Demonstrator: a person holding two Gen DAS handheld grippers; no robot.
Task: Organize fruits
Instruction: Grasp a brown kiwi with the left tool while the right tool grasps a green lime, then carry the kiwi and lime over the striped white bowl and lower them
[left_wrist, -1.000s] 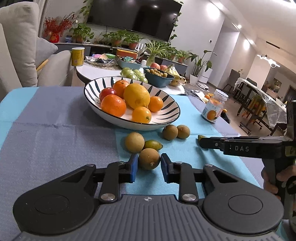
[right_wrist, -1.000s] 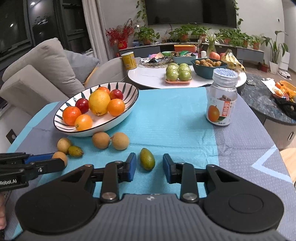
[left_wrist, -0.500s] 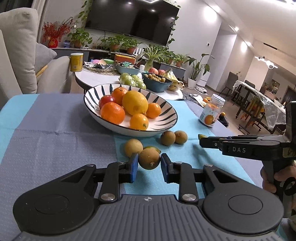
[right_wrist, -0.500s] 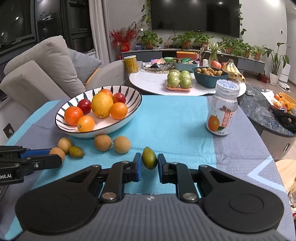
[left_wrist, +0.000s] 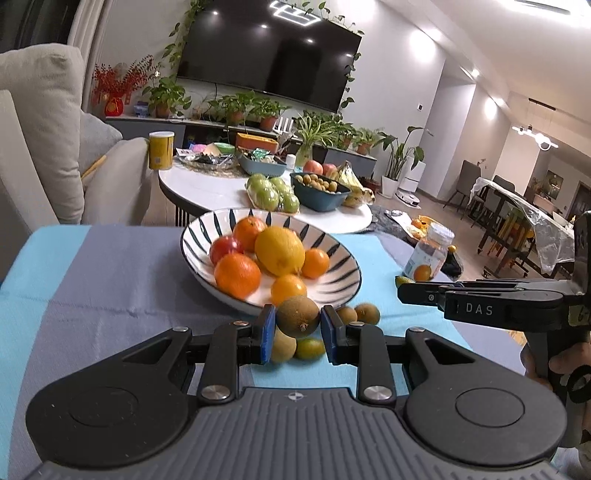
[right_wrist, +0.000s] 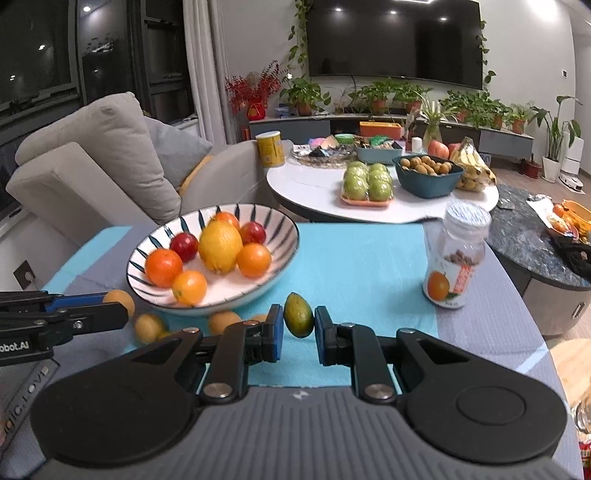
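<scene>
On blue cloth, one striped bowl (left_wrist: 343, 273), six fruits

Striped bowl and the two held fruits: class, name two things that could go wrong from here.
The round brown fruit in the left gripper could roll out of its flat pads. The striped bowl is crowded, so the green fruit from the right gripper may bounce off the oranges.
</scene>
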